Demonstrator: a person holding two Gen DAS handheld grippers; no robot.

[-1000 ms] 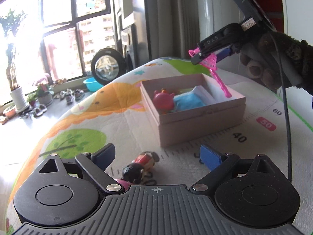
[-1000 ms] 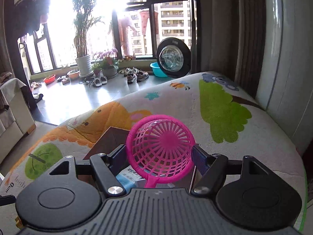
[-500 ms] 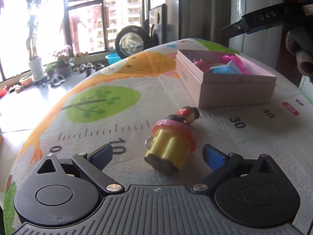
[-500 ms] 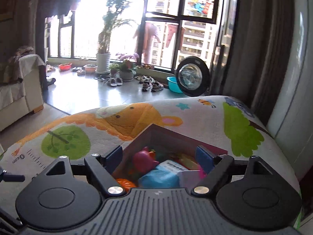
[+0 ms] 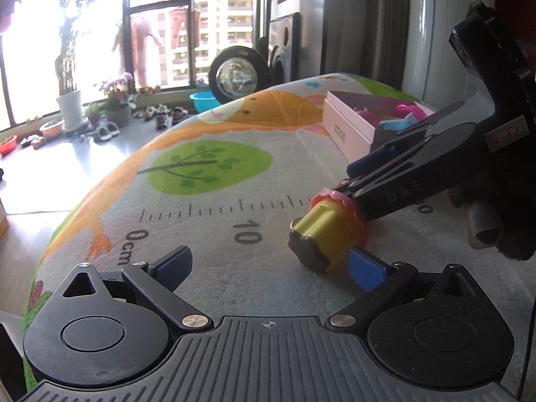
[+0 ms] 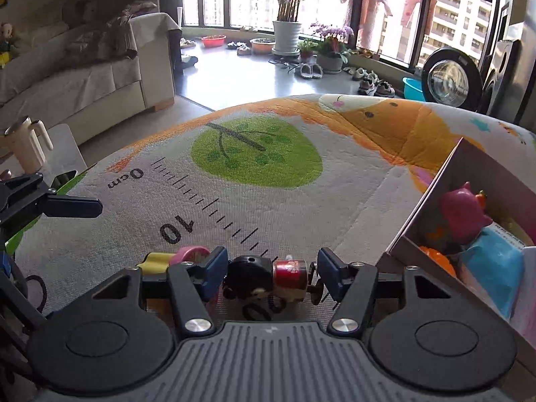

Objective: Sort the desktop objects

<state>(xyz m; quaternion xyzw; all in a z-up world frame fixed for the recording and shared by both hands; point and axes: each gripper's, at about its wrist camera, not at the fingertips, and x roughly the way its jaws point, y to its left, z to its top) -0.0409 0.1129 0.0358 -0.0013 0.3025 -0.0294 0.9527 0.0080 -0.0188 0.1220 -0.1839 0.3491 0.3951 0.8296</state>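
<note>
- Doll (image 6: 268,276) with a black head and red body lies on its side on the desk (image 6: 301,201), near edge, just left of the pink box (image 6: 432,197). It sits crosswise between the right gripper's (image 6: 268,273) blue fingers (image 6: 214,269), which are spread on either side of it and not yet pressed in; I judge this the approach to a grasp, low and level so the pads meet the doll's ends.
- Yellow toy (image 5: 326,234) with a pink rim lies tipped over just left of the doll. In the left wrist view, its dark end points at the camera and touches the left gripper's (image 5: 271,264) right finger (image 5: 366,269).
- Left gripper is spread wide and holds nothing; the toy is off to its right side, not centred, so it would need to shift right before closing.
- Box sits far right on the desk and already holds a magenta figure (image 6: 464,212), a blue packet (image 6: 495,261) and something orange (image 6: 437,261). It reads as the sorting bin, kept near both loose toys so each carry is short.
- Risk: the two grippers work very near each other here, and the right one's left finger rests by the yellow toy's rim, so a closing move could nudge it.
</note>
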